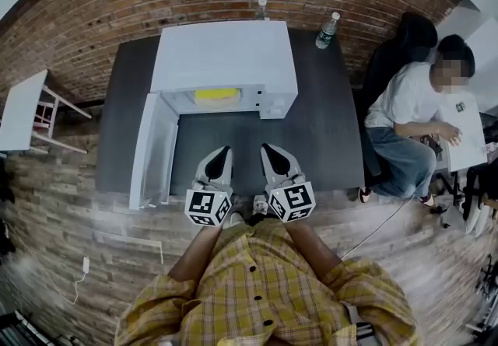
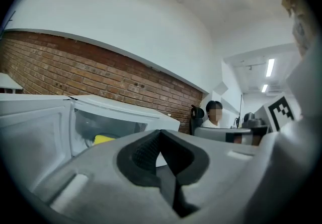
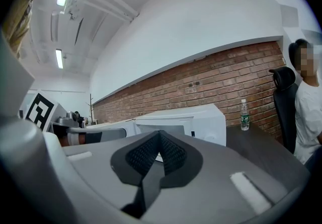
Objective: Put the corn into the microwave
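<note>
Container: the white microwave [image 1: 226, 57] stands on the dark table [image 1: 327, 134], ahead of both sets of jaws. Its door [image 1: 152, 152] is swung fully open to the left of the left jaws. Contents: the yellow corn [image 1: 215, 93] lies inside the cavity, ahead of the left jaws and well apart from them.

Left gripper [image 1: 224, 155]: jaws clenched, pads meeting at the tip, nothing between them. Right gripper [image 1: 269, 152]: jaws clenched likewise, nothing held. Both sit side by side over the near part of the table and point toward the microwave.

View differences:
- The head view gives the full layout: a capped plastic bottle [image 1: 327, 30] at the far edge of the table, ahead and to the right of the right jaws; a second bottle [image 1: 261, 6] behind the microwave; a seated person [image 1: 405, 103] and a black chair [image 1: 397, 49] beyond the right side of the table.
- The left gripper view looks into the open cavity; the corn appears to the left of the jaws, low in the opening.
- The right gripper view shows the microwave front and control side ahead of the jaws, with the capped bottle to their right; the corn cannot be made out there
</note>
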Motion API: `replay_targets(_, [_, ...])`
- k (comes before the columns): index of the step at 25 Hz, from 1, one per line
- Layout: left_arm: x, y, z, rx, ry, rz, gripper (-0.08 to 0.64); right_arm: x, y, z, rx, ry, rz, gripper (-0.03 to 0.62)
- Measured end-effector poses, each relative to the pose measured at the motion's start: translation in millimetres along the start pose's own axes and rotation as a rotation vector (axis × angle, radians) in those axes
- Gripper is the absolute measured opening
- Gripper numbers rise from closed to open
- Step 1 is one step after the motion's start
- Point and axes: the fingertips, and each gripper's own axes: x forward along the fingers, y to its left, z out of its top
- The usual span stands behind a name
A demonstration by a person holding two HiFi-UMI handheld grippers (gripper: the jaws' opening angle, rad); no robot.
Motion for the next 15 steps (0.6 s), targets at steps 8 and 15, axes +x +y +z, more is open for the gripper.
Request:
replay_targets(8, [-2.9, -1.3, -4.8, 0.002, 0.008, 0.0, 0.0, -2.6, 1.6, -0.2, -0.001, 0.005, -0.008, 0.005])
replay_targets(15, [1.3, -4.4, -1.1, 0.011, 0.007, -0.008, 0.0, 0.7, 1.0, -0.7, -0.004, 0.015, -0.005, 0.005])
